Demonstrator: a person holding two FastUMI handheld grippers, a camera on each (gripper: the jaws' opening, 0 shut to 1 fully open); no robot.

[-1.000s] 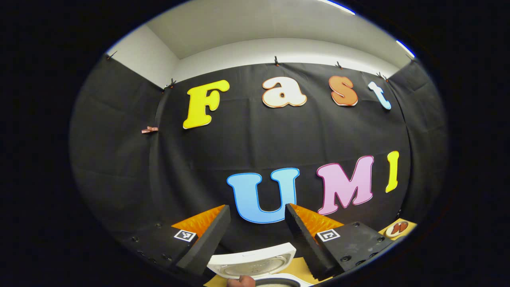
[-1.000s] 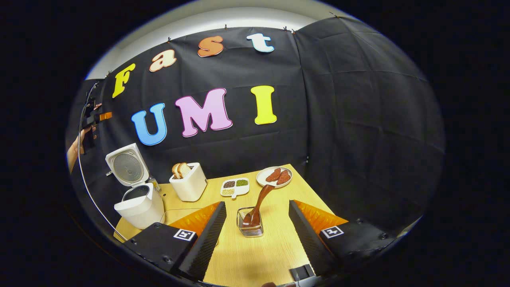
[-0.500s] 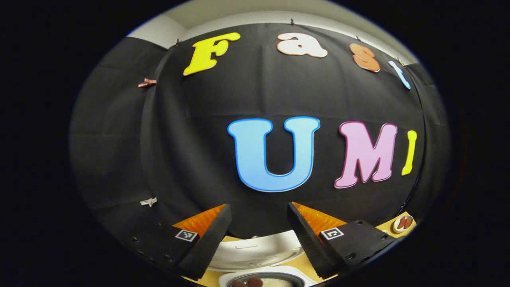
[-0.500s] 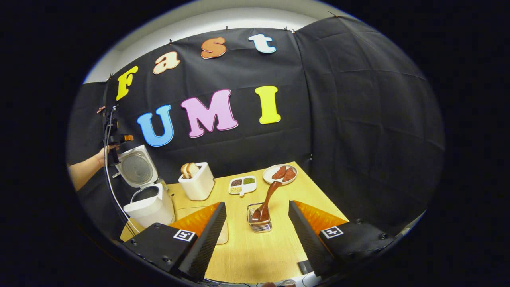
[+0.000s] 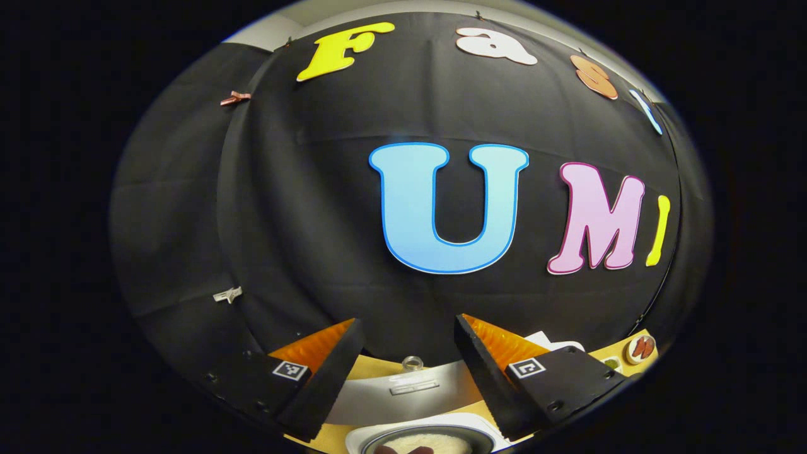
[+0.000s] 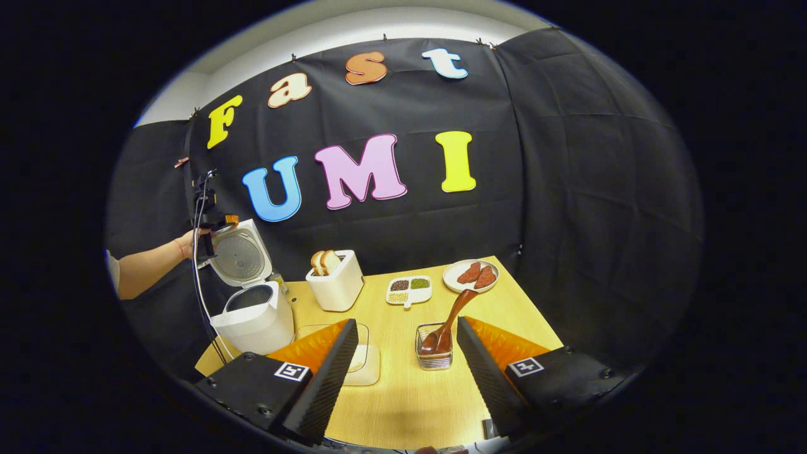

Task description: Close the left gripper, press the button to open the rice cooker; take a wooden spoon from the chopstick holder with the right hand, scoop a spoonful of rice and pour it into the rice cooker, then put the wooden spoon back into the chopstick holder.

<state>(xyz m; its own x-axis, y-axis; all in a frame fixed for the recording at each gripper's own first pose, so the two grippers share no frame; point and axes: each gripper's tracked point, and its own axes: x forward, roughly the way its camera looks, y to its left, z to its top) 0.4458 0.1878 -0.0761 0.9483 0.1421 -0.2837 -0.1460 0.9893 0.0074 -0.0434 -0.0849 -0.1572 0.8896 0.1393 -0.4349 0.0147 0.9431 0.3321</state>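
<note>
- Black cloth backs a wooden table.
- Rice cooker stands at the table's left, lid raised; rice visible inside.
- Left gripper hangs above the cooker, fingers spread, holding nothing.
- Right gripper is released, near the chopstick holder.
- Wooden spoon leans in that holder.

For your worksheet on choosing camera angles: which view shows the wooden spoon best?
The right gripper view: the wooden spoon stands in the chopstick holder between the open right gripper's fingers, handle leaning towards the plate. The left gripper view faces the booth wall and the rice cooker's open pot.
</note>
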